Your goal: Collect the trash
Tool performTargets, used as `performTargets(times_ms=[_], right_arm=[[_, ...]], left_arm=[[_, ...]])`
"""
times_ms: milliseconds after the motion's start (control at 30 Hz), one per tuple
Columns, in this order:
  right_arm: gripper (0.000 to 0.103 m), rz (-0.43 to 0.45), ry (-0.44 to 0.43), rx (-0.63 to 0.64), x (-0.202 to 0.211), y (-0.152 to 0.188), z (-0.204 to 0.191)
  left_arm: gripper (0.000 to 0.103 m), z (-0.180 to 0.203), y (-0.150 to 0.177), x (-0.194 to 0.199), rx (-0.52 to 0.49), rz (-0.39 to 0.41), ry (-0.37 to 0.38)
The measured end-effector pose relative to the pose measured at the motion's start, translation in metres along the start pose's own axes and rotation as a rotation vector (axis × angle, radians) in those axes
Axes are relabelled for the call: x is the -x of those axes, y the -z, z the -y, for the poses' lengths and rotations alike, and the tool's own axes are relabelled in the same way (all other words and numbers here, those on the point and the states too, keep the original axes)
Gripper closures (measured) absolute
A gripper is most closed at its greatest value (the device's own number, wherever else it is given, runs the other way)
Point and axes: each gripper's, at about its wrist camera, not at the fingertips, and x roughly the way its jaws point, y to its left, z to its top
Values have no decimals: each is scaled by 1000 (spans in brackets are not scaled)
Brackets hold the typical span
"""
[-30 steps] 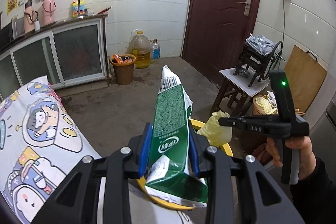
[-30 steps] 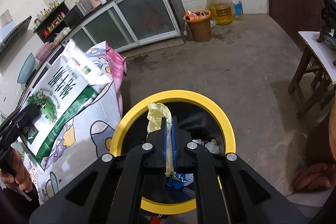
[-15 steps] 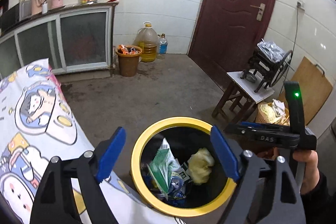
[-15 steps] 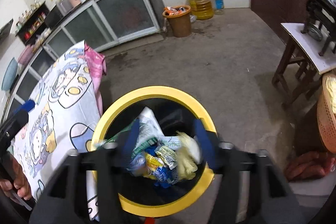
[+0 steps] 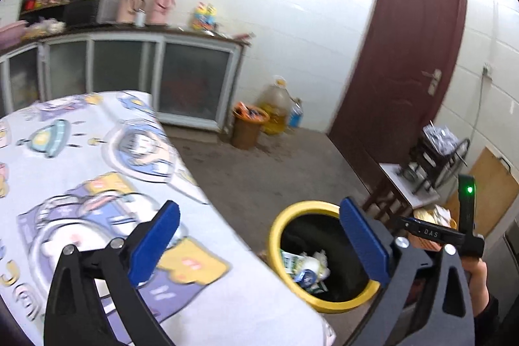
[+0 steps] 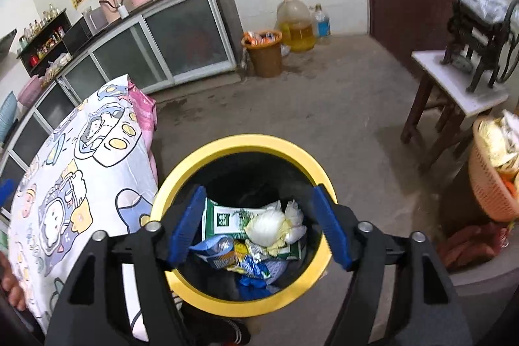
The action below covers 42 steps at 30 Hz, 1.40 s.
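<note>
In the left wrist view, you are holding your left gripper (image 5: 256, 237) over the edge of the cartoon-print tablecloth (image 5: 81, 151), its jaws opening wide with nothing between them; the yellow-rimmed trash bin (image 5: 292, 209) is standing just beside that tablecloth. No trash is showing on the cloth here.

In the right wrist view, your right gripper (image 6: 259, 224) is hovering above the bin, jaws opening and empty. The green carton (image 6: 223, 218) and crumpled wrappers (image 6: 275, 226) are lying inside, so this round looks done.

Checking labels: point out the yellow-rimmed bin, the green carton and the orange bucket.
yellow-rimmed bin (image 6: 181, 180), right wrist view, left rim
green carton (image 6: 227, 218), right wrist view, printed face
orange bucket (image 6: 267, 60), right wrist view, side wall
</note>
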Motion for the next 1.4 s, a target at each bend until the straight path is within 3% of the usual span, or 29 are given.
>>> performTargets(times_ms=[133, 233, 367, 467, 600, 700, 967, 1100, 1267, 1400], right_arm=[[13, 131, 44, 18, 19, 10, -26], [9, 217, 56, 61, 34, 20, -52], [8, 340, 25, 118, 58, 38, -89], [8, 407, -46, 179, 76, 59, -122], [8, 453, -142, 232, 97, 91, -168], [8, 429, -162, 299, 107, 111, -202], [8, 468, -151, 302, 116, 152, -234], [8, 444, -148, 266, 113, 162, -232], [8, 474, -102, 262, 112, 172, -227], [8, 474, -88, 256, 109, 171, -224]], left_arm=[[8, -18, 7, 51, -3, 89, -80], [8, -29, 17, 90, 3, 137, -135], [8, -41, 34, 126, 47, 156, -256], [8, -48, 55, 154, 59, 182, -378], [8, -53, 80, 182, 64, 234, -527], [8, -59, 98, 200, 93, 237, -657], [8, -79, 129, 226, 171, 165, -684], [8, -73, 138, 216, 137, 141, -707], [8, -75, 142, 203, 184, 139, -630], [8, -79, 146, 194, 213, 99, -676]])
